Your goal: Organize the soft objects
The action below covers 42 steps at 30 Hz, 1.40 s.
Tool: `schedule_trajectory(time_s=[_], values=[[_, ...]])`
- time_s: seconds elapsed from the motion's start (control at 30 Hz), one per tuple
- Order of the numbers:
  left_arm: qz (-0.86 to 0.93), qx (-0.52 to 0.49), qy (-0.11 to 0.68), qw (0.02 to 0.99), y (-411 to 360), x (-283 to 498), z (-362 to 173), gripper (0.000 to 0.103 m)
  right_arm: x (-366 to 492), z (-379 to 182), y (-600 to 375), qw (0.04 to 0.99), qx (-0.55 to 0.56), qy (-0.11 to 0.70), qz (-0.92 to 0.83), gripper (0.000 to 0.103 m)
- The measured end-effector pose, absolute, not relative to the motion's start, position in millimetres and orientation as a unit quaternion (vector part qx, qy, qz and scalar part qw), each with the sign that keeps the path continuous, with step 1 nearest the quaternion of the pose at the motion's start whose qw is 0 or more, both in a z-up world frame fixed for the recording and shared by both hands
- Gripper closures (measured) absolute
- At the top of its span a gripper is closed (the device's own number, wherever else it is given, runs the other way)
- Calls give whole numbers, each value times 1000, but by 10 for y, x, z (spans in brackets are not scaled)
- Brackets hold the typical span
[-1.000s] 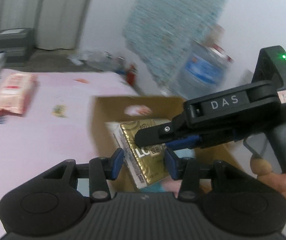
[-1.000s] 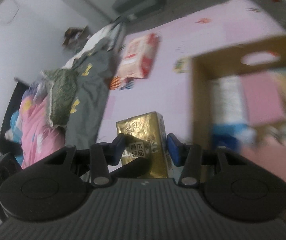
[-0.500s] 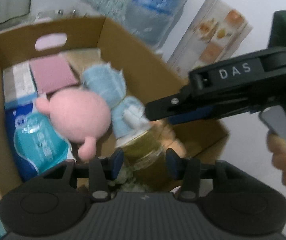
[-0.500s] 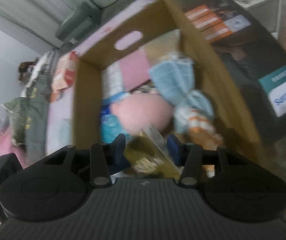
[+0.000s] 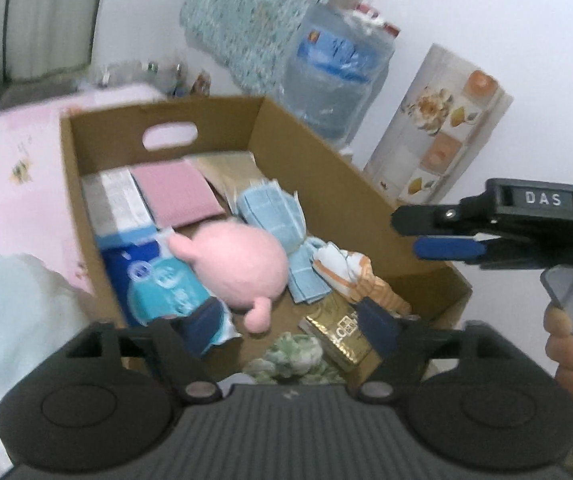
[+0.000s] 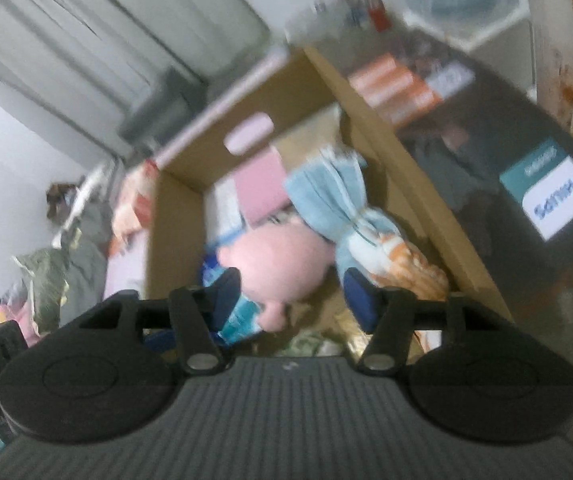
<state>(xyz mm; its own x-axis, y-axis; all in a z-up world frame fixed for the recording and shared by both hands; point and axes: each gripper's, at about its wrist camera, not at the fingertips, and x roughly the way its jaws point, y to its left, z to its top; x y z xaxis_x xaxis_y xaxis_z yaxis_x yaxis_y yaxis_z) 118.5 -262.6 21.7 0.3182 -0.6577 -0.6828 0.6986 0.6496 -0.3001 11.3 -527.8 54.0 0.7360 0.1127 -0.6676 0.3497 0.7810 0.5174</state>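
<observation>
Gold tissue pack (image 5: 340, 334) now lies loose in my cardboard box (image 5: 326, 168); both left gripper (image 5: 292, 322) and right gripper (image 6: 292, 296) have just spread wide, empty — delivered.

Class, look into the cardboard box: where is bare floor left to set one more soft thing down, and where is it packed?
Bare floor shows in the cardboard box only between the pink plush, the gold pack and the green cloth. The far end and left side are packed.
</observation>
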Motion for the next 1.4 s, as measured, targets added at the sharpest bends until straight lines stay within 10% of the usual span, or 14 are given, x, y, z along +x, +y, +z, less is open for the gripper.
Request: schedule_trajectory(time_s=[0.27, 0.73, 1.4], values=[[-356, 66, 333, 871, -1939, 882, 561, 0, -389, 950, -4642, 937, 236, 224, -124, 0], [-175, 93, 337, 920, -955, 404, 562, 0, -530, 1086, -3400, 956, 67, 250, -142, 1], [-128, 46, 442, 886, -716, 279, 25, 0, -375, 259, -2698, 899, 107, 419, -70, 1]])
